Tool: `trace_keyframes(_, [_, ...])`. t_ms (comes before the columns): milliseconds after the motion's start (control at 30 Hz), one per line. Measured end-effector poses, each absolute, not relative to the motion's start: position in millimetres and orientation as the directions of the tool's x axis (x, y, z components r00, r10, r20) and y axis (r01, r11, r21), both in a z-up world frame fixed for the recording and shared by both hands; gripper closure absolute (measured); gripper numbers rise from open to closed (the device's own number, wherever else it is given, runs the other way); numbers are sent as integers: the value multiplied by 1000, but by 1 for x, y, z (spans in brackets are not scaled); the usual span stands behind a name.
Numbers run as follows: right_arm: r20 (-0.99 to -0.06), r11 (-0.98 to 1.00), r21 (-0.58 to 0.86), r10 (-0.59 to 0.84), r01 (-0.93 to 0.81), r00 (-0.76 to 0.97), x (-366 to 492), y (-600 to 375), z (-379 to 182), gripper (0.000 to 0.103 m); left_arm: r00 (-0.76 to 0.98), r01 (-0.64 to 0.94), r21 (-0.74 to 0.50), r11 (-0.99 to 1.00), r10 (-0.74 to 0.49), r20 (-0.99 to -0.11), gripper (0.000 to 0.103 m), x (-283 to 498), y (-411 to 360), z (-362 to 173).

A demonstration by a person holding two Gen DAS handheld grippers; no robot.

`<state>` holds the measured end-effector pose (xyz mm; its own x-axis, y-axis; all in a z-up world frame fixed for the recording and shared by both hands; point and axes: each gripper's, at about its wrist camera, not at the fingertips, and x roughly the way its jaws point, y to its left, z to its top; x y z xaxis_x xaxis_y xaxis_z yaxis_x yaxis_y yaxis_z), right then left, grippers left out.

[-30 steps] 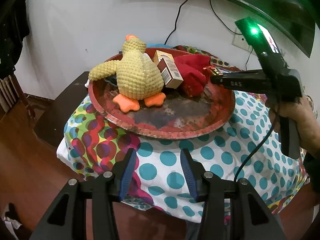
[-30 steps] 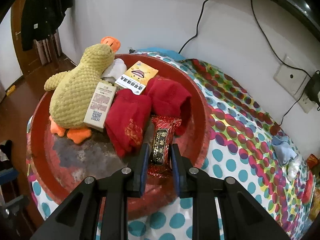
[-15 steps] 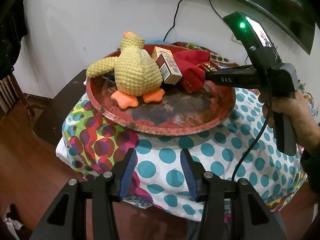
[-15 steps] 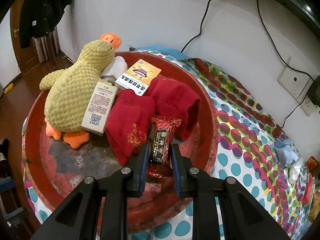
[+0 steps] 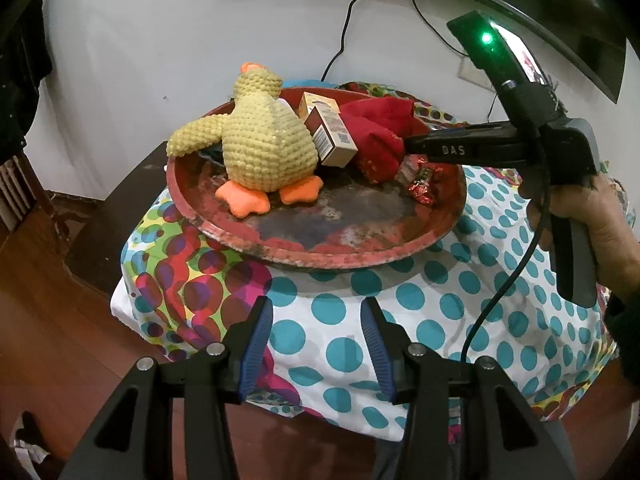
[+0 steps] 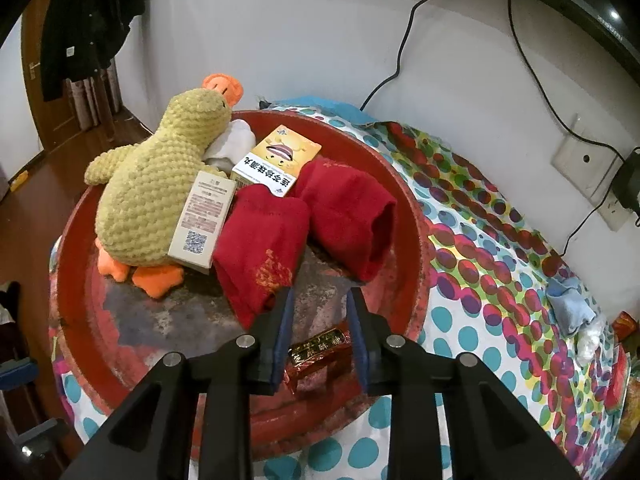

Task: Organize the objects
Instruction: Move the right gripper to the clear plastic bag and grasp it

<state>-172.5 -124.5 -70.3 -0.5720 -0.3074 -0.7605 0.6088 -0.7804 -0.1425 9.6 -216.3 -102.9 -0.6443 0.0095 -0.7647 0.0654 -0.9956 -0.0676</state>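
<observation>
Jaws of the right gripper [image 6: 318, 312] have just been opening; the candy bar [image 6: 320, 350] drops free onto the red tray [image 6: 412, 216].

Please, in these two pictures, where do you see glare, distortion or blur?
Left wrist view: fisheye bends the dark screen edge; green lamp glares on the right gripper. Right wrist view: round red tray bulges; a ceiling light reflects at top right; little blur.

Polka-dot tablecloth [image 5: 400, 308], wall socket [image 6: 580, 160] (cable plugged in), dark coat [image 6: 88, 20] beyond.
</observation>
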Motion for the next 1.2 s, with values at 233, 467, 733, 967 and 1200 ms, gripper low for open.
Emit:
trace_keyframes(233, [-744,-801,-141,-301,582,-596,-169,-94,-63,72,-641,58,-55,-997,5,-767,56,10,-209,-105])
trace_keyframes(467, [-760,-868,-121,-232,482,-607,-179,0,-74,70,-634,42,-43,-998,6,-773,56,11,-198,-110])
trace_keyframes(733, [-749,-963,-70,-122,261,-651,-223,126,-80,70,-645,-12,0,-1000,8,-764,56,12,-173,-109])
trace_keyframes(967, [-758,-992,-22,-65,125,-649,-272,194,-91,70,-647,-93,18,-995,47,-761,56,9,-142,-109])
trace_keyframes(1200, [-769,-998,9,-50,68,-638,-316,208,-105,66,-636,-197,48,-979,91,-766,56,-14,-104,-100])
